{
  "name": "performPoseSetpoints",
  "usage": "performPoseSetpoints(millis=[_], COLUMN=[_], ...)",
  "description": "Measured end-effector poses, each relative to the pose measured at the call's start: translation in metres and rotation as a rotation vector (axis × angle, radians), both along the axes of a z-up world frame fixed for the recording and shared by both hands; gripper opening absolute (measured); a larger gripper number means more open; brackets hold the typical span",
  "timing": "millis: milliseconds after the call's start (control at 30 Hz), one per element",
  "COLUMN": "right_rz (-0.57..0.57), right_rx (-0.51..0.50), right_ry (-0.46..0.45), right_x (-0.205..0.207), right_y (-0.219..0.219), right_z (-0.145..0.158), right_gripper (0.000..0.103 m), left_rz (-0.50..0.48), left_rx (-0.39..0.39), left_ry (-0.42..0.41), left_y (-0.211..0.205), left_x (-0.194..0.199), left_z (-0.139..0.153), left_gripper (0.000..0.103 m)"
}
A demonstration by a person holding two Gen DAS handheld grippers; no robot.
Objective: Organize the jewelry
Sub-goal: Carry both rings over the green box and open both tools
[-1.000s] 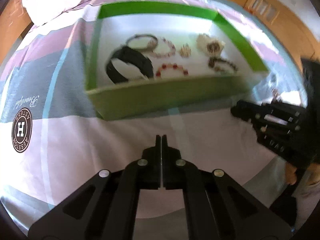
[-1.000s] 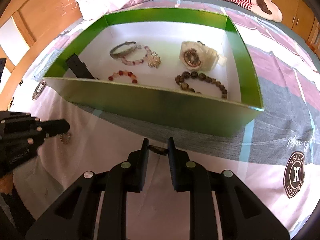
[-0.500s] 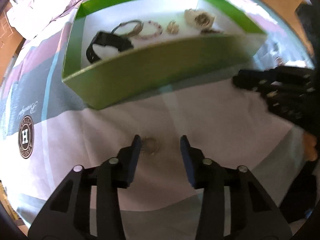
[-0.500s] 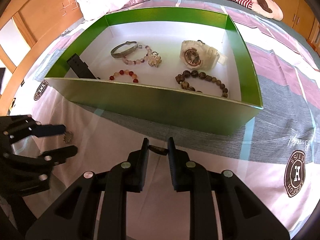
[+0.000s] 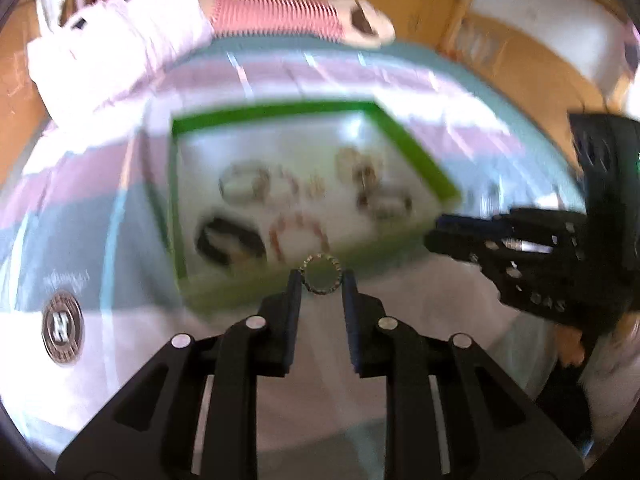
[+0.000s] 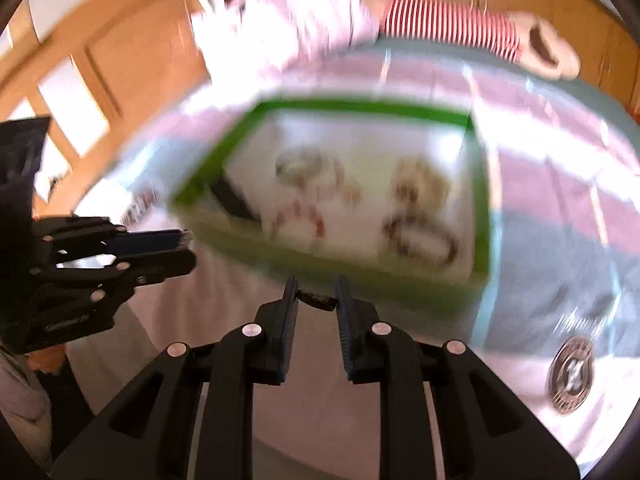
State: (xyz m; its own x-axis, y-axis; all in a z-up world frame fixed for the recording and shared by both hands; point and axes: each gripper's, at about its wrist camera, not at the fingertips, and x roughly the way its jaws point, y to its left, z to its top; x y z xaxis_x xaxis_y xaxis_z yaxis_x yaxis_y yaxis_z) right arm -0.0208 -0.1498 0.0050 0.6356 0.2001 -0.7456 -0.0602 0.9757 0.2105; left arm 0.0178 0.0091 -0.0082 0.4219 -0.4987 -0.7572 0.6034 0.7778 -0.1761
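My left gripper (image 5: 321, 280) points forward, its two black fingers (image 5: 294, 286) drawn in with a narrow gap between them, pinching at the tips. My right gripper (image 6: 316, 294) points forward too, fingers (image 6: 290, 296) likewise drawn close and clamped at the tips. From the left wrist view, my right gripper (image 5: 500, 240) reaches in from the right side, level with the left one and set apart from it. From the right wrist view, my left gripper (image 6: 152, 248) comes in from the left edge. Both views are blurred.
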Motion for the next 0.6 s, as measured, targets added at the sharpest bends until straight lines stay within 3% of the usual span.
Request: performPoseSetpoints(millis=[133,333,367,400,433,467,533,600], right_rz=[-0.071,-0.130,-0.136,-0.134,-0.142,-0.157,-0.192,-0.208], right_rx=[0.015,0.035,0.033,0.037,0.042,0.046,0.074,0.081], right_ry=[-0.012,0.093,0.099,0.096,0.085,0.067,-0.007,-0.048], right_x=[0.034,0.066,0.065,0.064,0.062,0.060,0.048,0.041], right_y=[-0.022,-0.037,-0.039,-0.040,-0.041,-0.042,-0.045,-0.046], right_z=[-0.002,-0.047,-0.048,-0.047,-0.044,-0.039,-0.026,-0.020], right_gripper=[0.021,0.022,0.027,0.031,0.045,0.064,0.083,0.092], left_rz=[0.067,0.106,0.111,0.114,0.122,0.130,0.142,0.153], left_rx=[0.031,0.092,0.101,0.106,0.111,0.111,0.096,0.076], left_ry=[-0.012,0.023,0.021,0.016,-0.001,-0.017,-0.055,-0.087], left_y=[-0.019,-0.039,-0.041,-0.042,-0.042,-0.040,-0.037,-0.033], left_x=[0.037,0.066,0.067,0.066,0.065,0.064,0.059,0.053], left_z=[-0.006,-0.040,-0.044,-0.044,-0.043,-0.040,-0.031,-0.021], left_gripper=[0.020,0.022,0.025,0.040,0.057,0.062,0.072,0.082])
